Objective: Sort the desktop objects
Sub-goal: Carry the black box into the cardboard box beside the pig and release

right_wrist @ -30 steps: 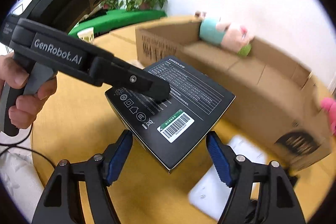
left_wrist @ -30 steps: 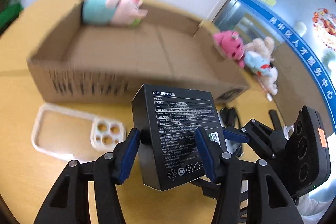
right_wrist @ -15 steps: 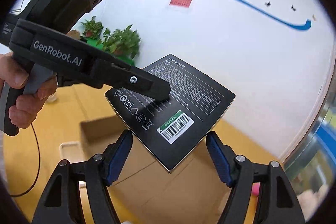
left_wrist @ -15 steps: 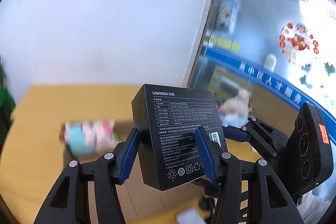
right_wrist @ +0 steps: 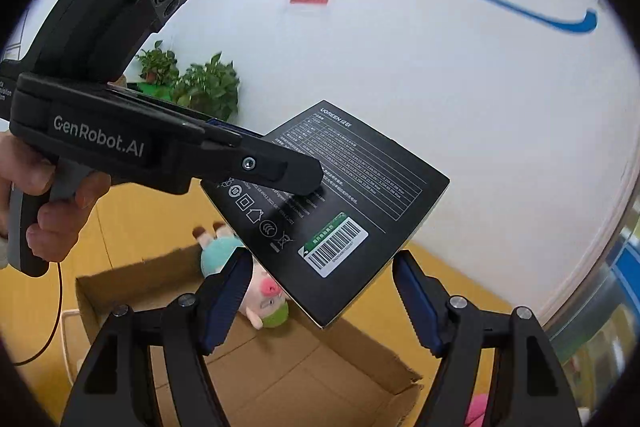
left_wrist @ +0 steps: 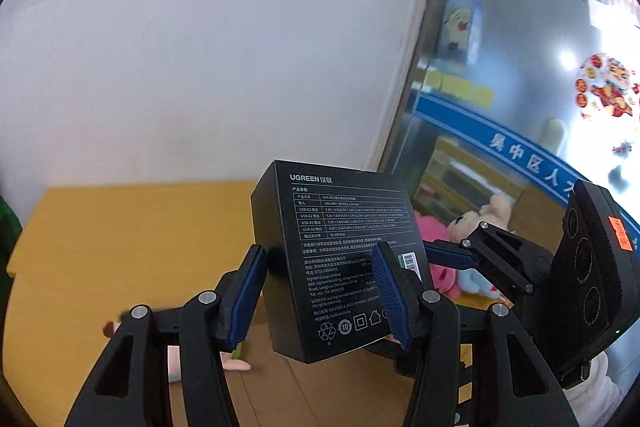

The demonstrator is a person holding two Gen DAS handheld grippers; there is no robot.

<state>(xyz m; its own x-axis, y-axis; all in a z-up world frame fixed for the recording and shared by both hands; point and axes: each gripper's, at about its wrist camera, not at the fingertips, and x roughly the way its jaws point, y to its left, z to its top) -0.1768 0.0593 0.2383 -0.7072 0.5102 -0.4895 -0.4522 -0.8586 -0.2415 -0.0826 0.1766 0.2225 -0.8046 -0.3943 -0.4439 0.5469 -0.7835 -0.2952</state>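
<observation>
A black UGREEN box (left_wrist: 340, 259) with white print and a barcode label hangs in the air, above an open cardboard carton (right_wrist: 132, 279). My left gripper (left_wrist: 318, 267) is shut on it, one blue pad on the printed face and one on the far side. In the right wrist view a left finger (right_wrist: 280, 171) lies across the box (right_wrist: 332, 187). My right gripper (right_wrist: 320, 267) clamps the box's near corner, its pads against the two edges. One right pad (left_wrist: 448, 255) shows at the box's right edge.
A plush pig (right_wrist: 256, 291) in a teal top lies in the carton's far corner. Pink and cream plush toys (left_wrist: 492, 211) sit on the yellow table (left_wrist: 140, 235) by the glass wall. A person's hand (right_wrist: 52, 227) holds the left gripper. A white tray edge (right_wrist: 66, 319) and cable lie left of the carton.
Both grippers have risen together with the black box held the same way. The carton, earlier ahead on the table, now lies below them, and the wall fills the background.
</observation>
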